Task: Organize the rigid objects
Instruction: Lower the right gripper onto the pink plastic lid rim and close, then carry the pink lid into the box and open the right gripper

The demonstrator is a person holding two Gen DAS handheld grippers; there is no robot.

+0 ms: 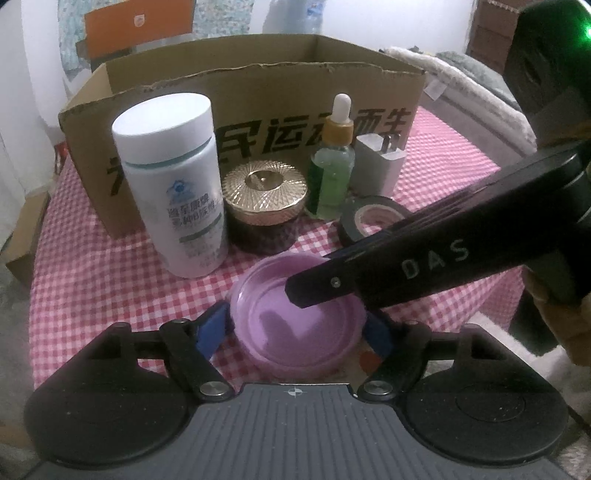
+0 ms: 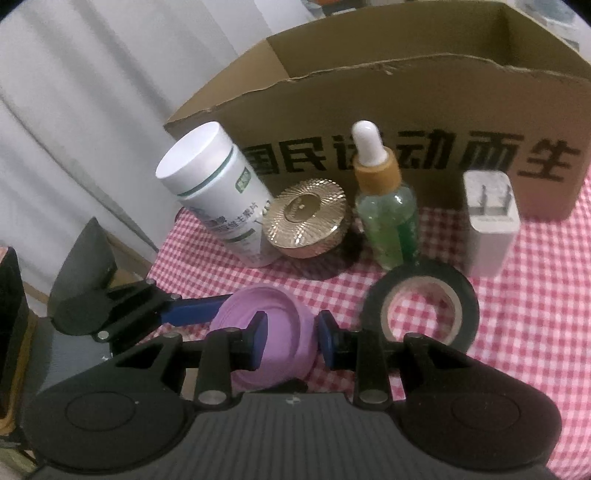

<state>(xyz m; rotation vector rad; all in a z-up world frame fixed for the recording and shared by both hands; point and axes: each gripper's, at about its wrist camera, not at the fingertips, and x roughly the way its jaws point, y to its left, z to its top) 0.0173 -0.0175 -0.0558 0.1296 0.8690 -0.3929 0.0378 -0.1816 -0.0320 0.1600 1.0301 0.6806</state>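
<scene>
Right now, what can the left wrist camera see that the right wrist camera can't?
Only the left wrist view shows the orange box and the grey blanket behind the cardboard box.

Only the right wrist view shows the white curtain.

Both show the white bottle, gold-lidded jar, green dropper bottle, white charger, black tape roll and purple lid. Both also show the left gripper around the lid and the right gripper at it.
</scene>
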